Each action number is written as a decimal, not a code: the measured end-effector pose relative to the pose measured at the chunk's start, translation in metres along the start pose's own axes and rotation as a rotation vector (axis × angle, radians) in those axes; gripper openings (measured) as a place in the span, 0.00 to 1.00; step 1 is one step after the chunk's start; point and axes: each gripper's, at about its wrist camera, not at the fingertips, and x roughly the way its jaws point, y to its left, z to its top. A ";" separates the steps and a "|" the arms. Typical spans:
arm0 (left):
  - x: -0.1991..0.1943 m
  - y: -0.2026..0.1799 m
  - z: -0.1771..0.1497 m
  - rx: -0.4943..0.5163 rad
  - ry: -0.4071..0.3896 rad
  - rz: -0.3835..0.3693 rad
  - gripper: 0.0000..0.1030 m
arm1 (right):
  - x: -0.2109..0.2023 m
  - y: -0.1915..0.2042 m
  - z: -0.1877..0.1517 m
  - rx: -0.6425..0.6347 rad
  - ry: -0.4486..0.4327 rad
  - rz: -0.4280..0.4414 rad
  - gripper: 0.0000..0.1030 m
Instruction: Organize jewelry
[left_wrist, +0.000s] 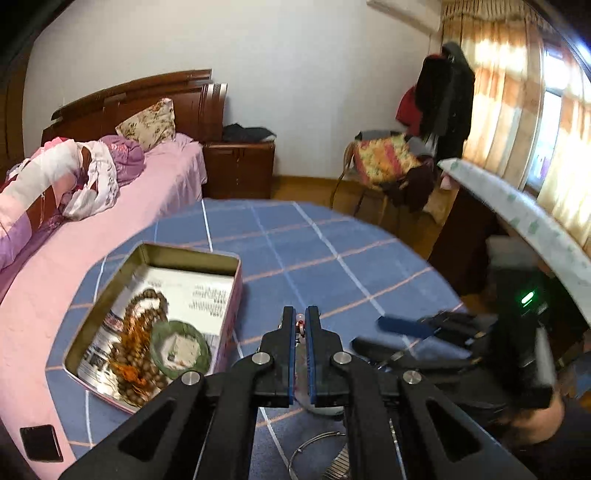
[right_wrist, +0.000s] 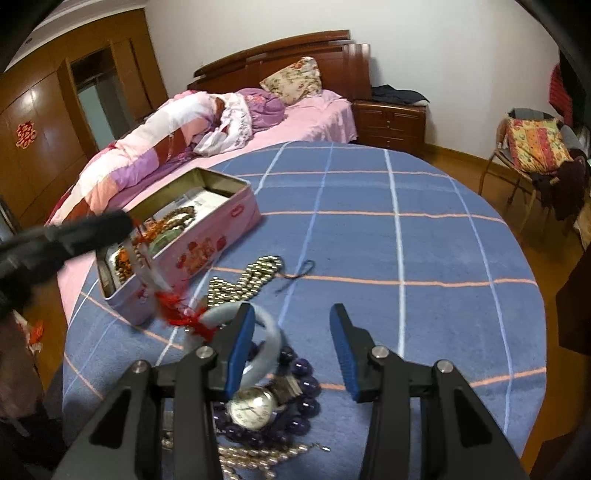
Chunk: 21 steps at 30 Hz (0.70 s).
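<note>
Gripping red-tasselled pendant, prob. beaded, left claw, right claw agape.

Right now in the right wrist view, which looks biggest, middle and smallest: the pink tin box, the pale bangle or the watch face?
1. Pink rectangular tin box.
2. Pale grey-green bangle.
3. Round white watch face.
The bangle and watch sit nearer the camera, yet the box looks biggest.
</note>
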 end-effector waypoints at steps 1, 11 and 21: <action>-0.005 0.001 0.004 -0.002 -0.008 -0.006 0.03 | 0.000 0.004 0.001 -0.012 0.001 0.011 0.45; -0.017 0.016 0.012 -0.019 -0.038 -0.007 0.03 | -0.006 0.016 -0.004 -0.053 -0.008 0.076 0.56; -0.027 0.028 0.015 -0.044 -0.064 -0.002 0.03 | 0.030 0.062 0.000 -0.208 0.055 0.073 0.55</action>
